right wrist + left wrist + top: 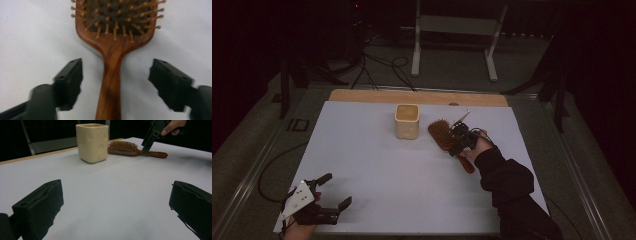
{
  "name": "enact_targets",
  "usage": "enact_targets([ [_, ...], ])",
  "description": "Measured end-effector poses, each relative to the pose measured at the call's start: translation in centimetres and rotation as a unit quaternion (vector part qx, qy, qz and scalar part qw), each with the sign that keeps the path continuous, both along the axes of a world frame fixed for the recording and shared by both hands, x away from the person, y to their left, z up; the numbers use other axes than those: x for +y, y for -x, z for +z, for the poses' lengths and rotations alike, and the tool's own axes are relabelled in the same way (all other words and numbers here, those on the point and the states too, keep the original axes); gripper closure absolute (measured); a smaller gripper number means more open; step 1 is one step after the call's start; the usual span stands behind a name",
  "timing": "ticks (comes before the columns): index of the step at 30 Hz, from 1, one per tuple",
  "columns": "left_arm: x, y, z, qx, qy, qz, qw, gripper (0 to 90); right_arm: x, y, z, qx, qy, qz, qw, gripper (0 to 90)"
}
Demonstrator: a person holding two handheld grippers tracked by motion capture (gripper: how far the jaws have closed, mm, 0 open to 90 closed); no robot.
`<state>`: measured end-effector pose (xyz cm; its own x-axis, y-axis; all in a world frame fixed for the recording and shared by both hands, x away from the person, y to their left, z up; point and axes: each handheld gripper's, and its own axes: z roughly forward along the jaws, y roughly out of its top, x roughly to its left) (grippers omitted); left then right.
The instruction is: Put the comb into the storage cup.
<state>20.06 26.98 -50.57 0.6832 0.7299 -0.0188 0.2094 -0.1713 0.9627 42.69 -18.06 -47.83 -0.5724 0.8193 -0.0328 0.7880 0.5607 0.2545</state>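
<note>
A brown wooden hairbrush (447,139) lies bristles up on the white table sheet (382,170), just right of a cream square cup (407,121). My right gripper (460,141) hovers over the brush's neck, open, its jaws on either side of the handle (111,82) without touching it. In the left gripper view the brush (130,148) and cup (92,142) stand far ahead, with the right gripper (147,145) coming down onto the handle. My left gripper (337,192) rests open near the front left corner of the sheet, nothing between its jaws (115,202).
A wooden strip (417,96) runs along the sheet's far edge. Beyond the table are cables and a white metal frame (457,30) on the dark floor. A black cable (272,165) trails off the left side.
</note>
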Motion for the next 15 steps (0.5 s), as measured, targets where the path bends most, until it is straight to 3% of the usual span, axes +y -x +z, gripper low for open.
enact_targets([
  [4,0.1,0.0,0.0,0.000,0.000,0.001,1.0000,0.0,0.3,-0.1,-0.5,0.013,0.009,0.001,0.9999,35.8],
  [10,0.1,0.0,0.0,0.001,0.001,0.001,1.0000,0.0,0.9,-0.3,-0.8,0.026,0.025,-0.006,0.9993,51.2],
  [15,0.1,0.0,0.0,0.000,0.004,0.002,1.0000,0.0,1.1,-0.6,-1.0,0.034,0.035,-0.017,0.9986,55.6],
])
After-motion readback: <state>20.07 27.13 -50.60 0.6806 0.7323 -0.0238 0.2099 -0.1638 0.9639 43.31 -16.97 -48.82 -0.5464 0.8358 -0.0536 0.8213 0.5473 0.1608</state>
